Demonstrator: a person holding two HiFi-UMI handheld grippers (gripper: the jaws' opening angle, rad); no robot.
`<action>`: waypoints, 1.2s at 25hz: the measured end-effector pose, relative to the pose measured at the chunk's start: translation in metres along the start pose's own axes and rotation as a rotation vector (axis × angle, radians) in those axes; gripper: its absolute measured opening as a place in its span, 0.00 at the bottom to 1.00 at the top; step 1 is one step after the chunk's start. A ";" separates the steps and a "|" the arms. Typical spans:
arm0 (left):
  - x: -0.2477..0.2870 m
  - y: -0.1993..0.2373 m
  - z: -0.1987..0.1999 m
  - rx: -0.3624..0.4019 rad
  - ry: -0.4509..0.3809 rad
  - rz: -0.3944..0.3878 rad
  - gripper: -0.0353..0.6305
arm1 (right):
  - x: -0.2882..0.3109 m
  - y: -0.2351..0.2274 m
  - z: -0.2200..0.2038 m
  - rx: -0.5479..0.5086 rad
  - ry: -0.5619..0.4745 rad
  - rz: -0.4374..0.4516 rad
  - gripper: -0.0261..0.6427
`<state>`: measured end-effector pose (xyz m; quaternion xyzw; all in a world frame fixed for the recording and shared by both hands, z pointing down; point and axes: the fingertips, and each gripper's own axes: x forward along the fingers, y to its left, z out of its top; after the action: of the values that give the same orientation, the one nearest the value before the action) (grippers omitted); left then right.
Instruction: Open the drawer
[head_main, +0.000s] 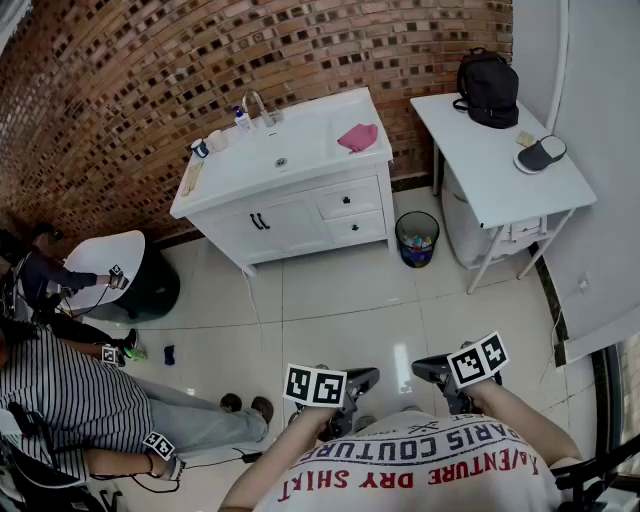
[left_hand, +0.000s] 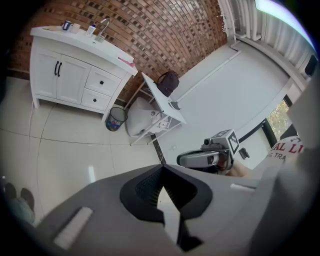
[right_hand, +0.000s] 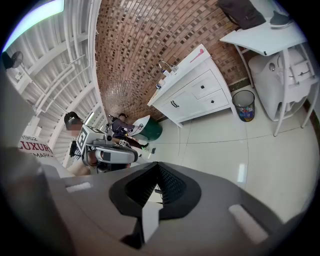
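Grey fingers (left_hand: 95, 207) of left gripper (head_main: 362, 379) and right gripper (head_main: 426, 368) are closed on nothing; the white wooden drawer (head_main: 350, 199) at twelve o'clock is not yet opened.

White red-lettered shirt (head_main: 420, 465), grey right gripper (head_main: 422, 368)

brick wall (head_main: 150, 80): far side, rough red-brown brick, matt
floor (head_main: 330, 300): pale tiles, smooth and glossy, with bright glare streaks
cabinet (head_main: 290, 228): white painted fronts, smooth, soft sheen
drawer (head_main: 348, 198): same white finish, small dark knob
countertop (head_main: 300, 135): white, smooth, glossy
tap (head_main: 258, 104): shiny metal
cloth (head_main: 358, 137): pink fabric, soft and matt
table (head_main: 500, 175): at right, smooth white matt top
backpack (head_main: 488, 88): black fabric, matt
left gripper (left_hand: 161, 167), right gripper (right_hand: 158, 165): matt grey plastic, black ribbed pads
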<state>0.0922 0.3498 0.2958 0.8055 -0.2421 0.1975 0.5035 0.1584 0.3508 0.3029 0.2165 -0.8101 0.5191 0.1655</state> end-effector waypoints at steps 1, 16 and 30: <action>0.007 -0.001 -0.002 -0.002 0.002 0.005 0.05 | -0.004 -0.003 -0.001 0.005 -0.002 0.013 0.05; 0.028 0.026 0.023 -0.060 -0.071 0.045 0.05 | 0.004 -0.040 0.019 -0.024 0.044 0.036 0.05; 0.008 0.162 0.144 -0.061 -0.030 0.026 0.05 | 0.117 -0.074 0.159 0.025 0.036 -0.008 0.05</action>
<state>0.0141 0.1563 0.3569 0.7894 -0.2658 0.1845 0.5217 0.0905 0.1577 0.3531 0.2125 -0.7996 0.5322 0.1795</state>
